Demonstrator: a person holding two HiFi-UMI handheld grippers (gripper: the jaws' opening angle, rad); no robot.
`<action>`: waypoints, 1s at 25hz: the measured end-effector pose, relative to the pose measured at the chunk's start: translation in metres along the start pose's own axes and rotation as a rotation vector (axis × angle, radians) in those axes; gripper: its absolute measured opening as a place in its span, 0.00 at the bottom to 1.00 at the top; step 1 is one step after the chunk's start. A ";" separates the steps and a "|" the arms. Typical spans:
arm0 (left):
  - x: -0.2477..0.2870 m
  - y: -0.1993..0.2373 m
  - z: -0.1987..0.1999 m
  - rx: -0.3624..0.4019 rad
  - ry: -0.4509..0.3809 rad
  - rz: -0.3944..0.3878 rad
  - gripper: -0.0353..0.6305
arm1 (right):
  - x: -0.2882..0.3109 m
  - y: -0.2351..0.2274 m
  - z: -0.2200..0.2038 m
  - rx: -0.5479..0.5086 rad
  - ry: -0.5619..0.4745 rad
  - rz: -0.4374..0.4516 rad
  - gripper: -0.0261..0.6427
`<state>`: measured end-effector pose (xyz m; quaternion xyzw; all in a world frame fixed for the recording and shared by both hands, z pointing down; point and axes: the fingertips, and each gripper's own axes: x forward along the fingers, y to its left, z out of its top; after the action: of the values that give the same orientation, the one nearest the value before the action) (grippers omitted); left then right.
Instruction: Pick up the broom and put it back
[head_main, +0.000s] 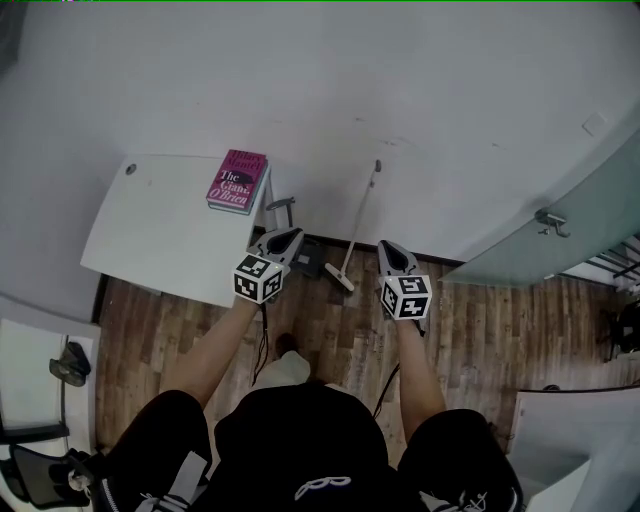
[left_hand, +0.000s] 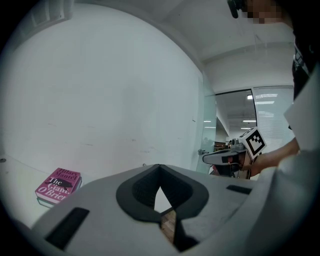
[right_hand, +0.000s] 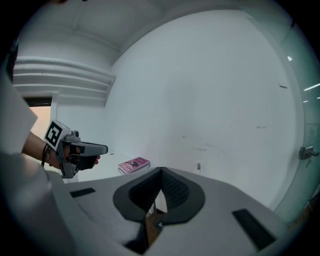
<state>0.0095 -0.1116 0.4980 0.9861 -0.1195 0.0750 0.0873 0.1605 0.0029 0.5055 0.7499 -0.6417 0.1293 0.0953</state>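
Head view: slim broom (head_main: 357, 225) leans on white wall (head_main: 420, 80); wood-plank floor (head_main: 490, 330).

Broom (head_main: 360, 218) against the wall (head_main: 400, 80), right of the table (head_main: 160, 230), book (head_main: 237, 181) on the table's far corner

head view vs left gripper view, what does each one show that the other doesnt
Only the head view: the broom leaning whole against the wall, its head on the wood floor, and the left gripper seen from outside.
Only the left gripper view: its own jaws close up, together with nothing between them, and ceiling lights beyond the glass door.
Both: the pink book on the white table, the right gripper and that glass door.
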 end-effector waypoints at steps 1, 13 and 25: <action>-0.003 -0.008 -0.001 0.002 -0.002 0.000 0.08 | -0.008 0.000 -0.003 -0.001 0.000 -0.001 0.07; -0.044 -0.057 -0.017 0.027 0.007 0.060 0.09 | -0.076 0.018 -0.023 -0.014 -0.018 -0.005 0.07; -0.073 -0.087 -0.024 0.044 0.007 0.060 0.09 | -0.115 0.035 -0.047 -0.006 -0.009 -0.005 0.07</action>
<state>-0.0423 -0.0077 0.4957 0.9835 -0.1471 0.0839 0.0637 0.1065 0.1199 0.5129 0.7520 -0.6405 0.1236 0.0948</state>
